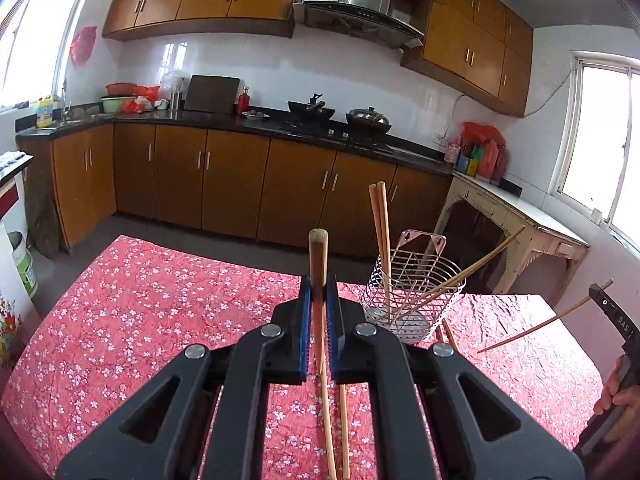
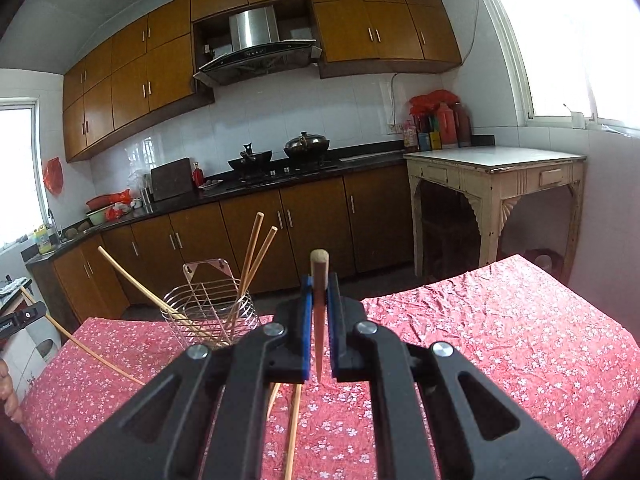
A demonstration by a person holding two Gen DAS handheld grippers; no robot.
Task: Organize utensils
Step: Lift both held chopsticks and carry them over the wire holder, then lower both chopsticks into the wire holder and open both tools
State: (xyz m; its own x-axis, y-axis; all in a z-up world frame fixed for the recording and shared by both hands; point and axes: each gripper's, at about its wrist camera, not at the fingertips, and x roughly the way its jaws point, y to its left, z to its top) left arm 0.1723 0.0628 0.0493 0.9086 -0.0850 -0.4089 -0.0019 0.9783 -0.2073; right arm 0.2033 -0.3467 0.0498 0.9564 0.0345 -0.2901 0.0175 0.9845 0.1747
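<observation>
The left hand-held gripper (image 1: 319, 292) is clamped on a wooden chopstick (image 1: 319, 264): its blue pads press the stick from both sides, the blunt end stands above the fingertips and the thin end runs down behind the jaws toward the lower edge of the left wrist view. The right hand-held gripper (image 2: 319, 292) is likewise clamped on a second chopstick (image 2: 319, 276), held upright with its rounded top above the pads and its point showing just below them. Both are raised above a bench covered with a red flowered cloth (image 1: 140, 312). On the cloth stands a wire basket (image 1: 416, 292), to the right of the left hand-held gripper and to the left of the right one. In the basket two chopsticks (image 1: 380, 224) stand nearly upright, close together, and another stick (image 1: 480, 262) leans far over its rim. One more chopstick (image 1: 343, 432) lies flat on the cloth below the left hand-held gripper, beside the held stick's lower part. At the right edge of the left wrist view a hand (image 1: 618, 396) grips the other tool, with its slim stick (image 1: 544, 322) slanting across. Behind the bench are brown cabinets (image 1: 236, 184), a dark counter with two woks (image 1: 340, 114), and a range hood (image 1: 360, 4).
</observation>
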